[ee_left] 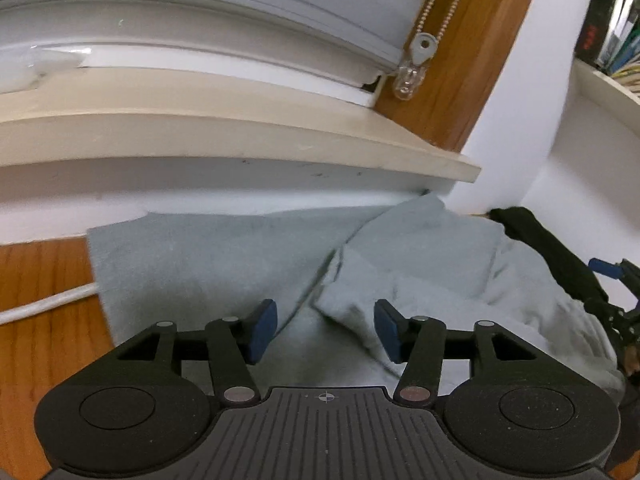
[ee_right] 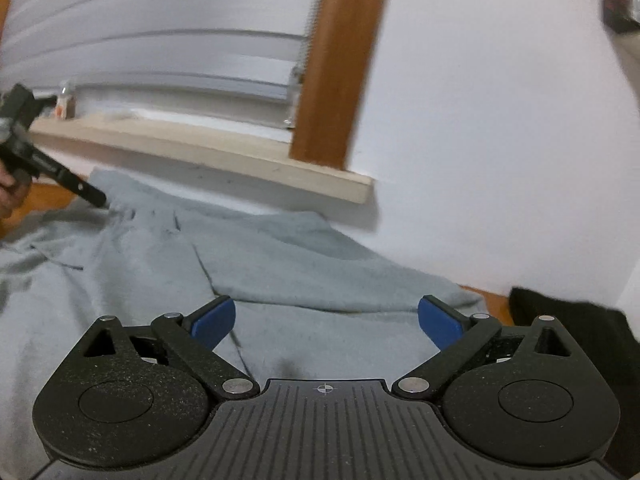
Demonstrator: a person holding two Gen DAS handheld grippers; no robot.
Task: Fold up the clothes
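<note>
A beige window sill (ee_left: 240, 136) juts out from the white wall above the far edge of the work area, with pale grey slatted blinds (ee_left: 200, 12) hanging behind it and a beaded metal pull chain (ee_left: 436, 4) ending in a clear plastic weight (ee_left: 406, 82) beside a brown wooden window frame (ee_left: 460, 60). A white cable (ee_left: 44, 306) crosses the bare brown wooden tabletop (ee_left: 40, 280) at the left. On the right a white shelf holding a row of books (ee_left: 612, 28) stands against the wall. A black folded cloth (ee_right: 568, 316) lies on the table just beside the right end of the garment, close to the right gripper's right-hand finger.

The pale grey-green soft knit garment (ee_left: 224, 256) is spread over the tabletop right up to the wall under the sill. Its left part lies flat with a straight edge, while a flap is folded over towards the right and bunches into soft wrinkles there; a long crease runs diagonally through the middle.

The left gripper (ee_left: 326, 330) hovers over the garment with its blue pads parted and only cloth lying below the gap, nothing pinched. The right gripper (ee_right: 326, 322) has its blue-padded fingers spread wide above the cloth, gripping nothing
</note>
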